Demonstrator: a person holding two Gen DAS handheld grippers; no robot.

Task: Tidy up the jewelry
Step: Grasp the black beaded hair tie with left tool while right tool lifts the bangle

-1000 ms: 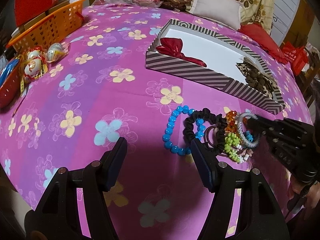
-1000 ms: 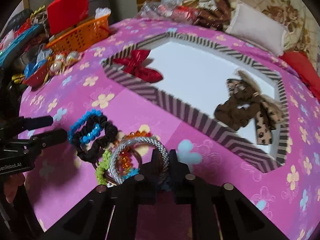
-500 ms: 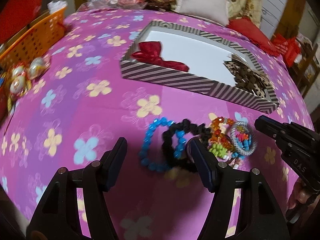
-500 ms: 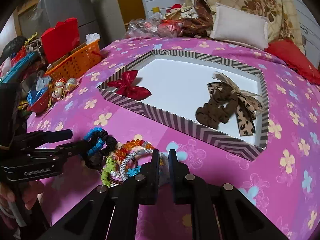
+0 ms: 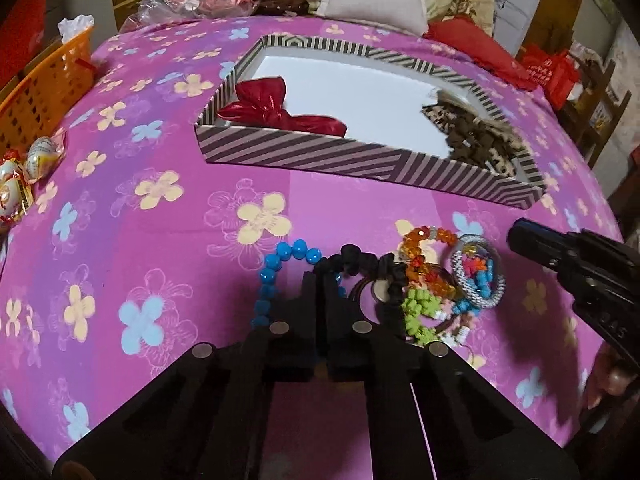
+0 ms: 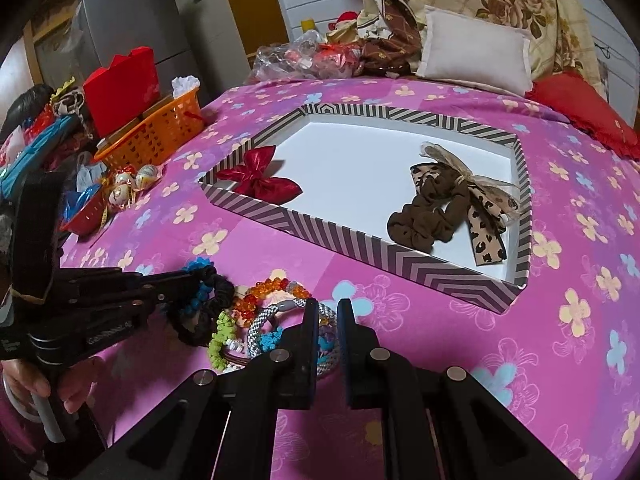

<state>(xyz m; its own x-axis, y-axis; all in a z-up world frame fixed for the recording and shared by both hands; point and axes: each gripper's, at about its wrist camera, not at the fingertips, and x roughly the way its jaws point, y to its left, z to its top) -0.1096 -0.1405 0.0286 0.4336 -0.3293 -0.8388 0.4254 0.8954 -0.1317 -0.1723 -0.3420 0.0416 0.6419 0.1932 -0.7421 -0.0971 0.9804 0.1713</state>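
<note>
- Left gripper (image 5: 320,280): jaws pressed together at the black scrunchie (image 5: 360,258) and blue bead bracelet (image 5: 276,268); whether anything is pinched between them cannot be told.
- Right gripper (image 6: 328,312): jaws nearly closed, a narrow slot between them, tips over the grey-white braided bracelet (image 6: 262,318); a grip cannot be confirmed.
- Jewelry pile lies on the pink floral bedspread (image 5: 160,208), just in front of the striped box (image 5: 320,154): orange bead bracelet (image 5: 424,240), green bead bracelet (image 5: 420,312) alongside.
- Inside box: red bow (image 6: 260,178) at left end, brown scrunchie (image 6: 432,212) with leopard-print bow (image 6: 486,224) at right.
- Orange basket (image 6: 160,132) at bed's left edge.
</note>
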